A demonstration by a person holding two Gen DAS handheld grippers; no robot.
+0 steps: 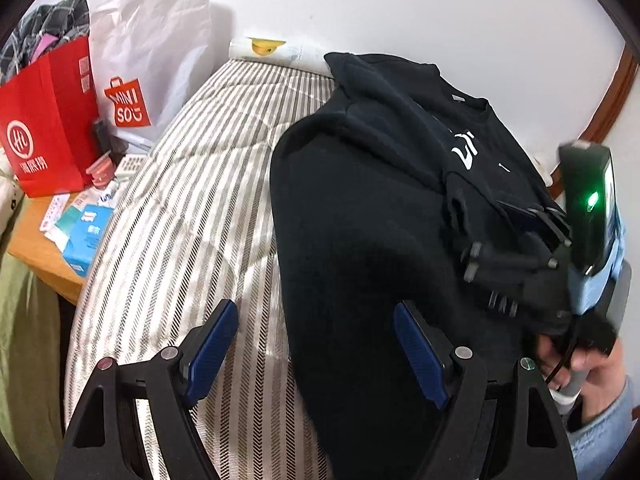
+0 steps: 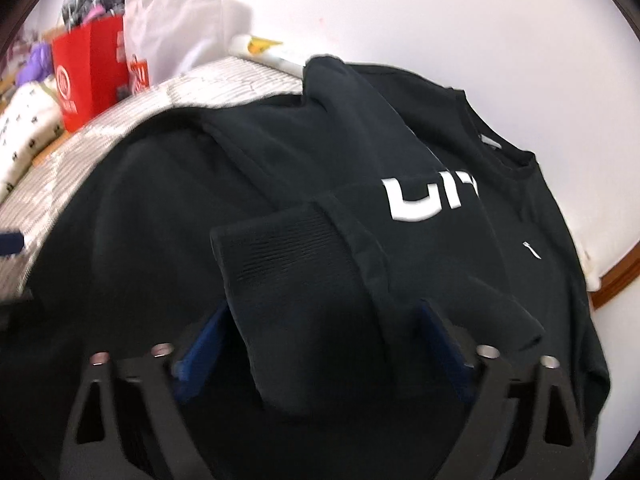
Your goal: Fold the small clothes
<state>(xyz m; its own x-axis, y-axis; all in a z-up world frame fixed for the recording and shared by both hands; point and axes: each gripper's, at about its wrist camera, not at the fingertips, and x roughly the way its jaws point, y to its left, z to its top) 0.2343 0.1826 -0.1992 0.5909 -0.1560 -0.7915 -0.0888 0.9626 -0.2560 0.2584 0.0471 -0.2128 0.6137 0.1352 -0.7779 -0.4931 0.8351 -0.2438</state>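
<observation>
Black cotton sweatshirt, ribbed cuff between parted right tongs; left tongs parted, empty; sleeve liable to unfold unclamped.

Black sweatshirt, white lettering; beige-striped bedcover; red bag.

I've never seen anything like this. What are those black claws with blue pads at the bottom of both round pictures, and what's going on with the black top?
There is no robot here: a person holds a hand tool with two fingers in each hand, and a wide-angle camera on each tool looks out along its fingers.

In the left tool's picture, the left gripper is open over the edge of a black sweatshirt lying on a striped bed cover. The other tool shows at the right. A red bag stands on a side table.

In the right tool's picture, the right gripper is spread wide, with the sweatshirt's sleeve cuff lying between its fingers, not visibly pinched.
</observation>
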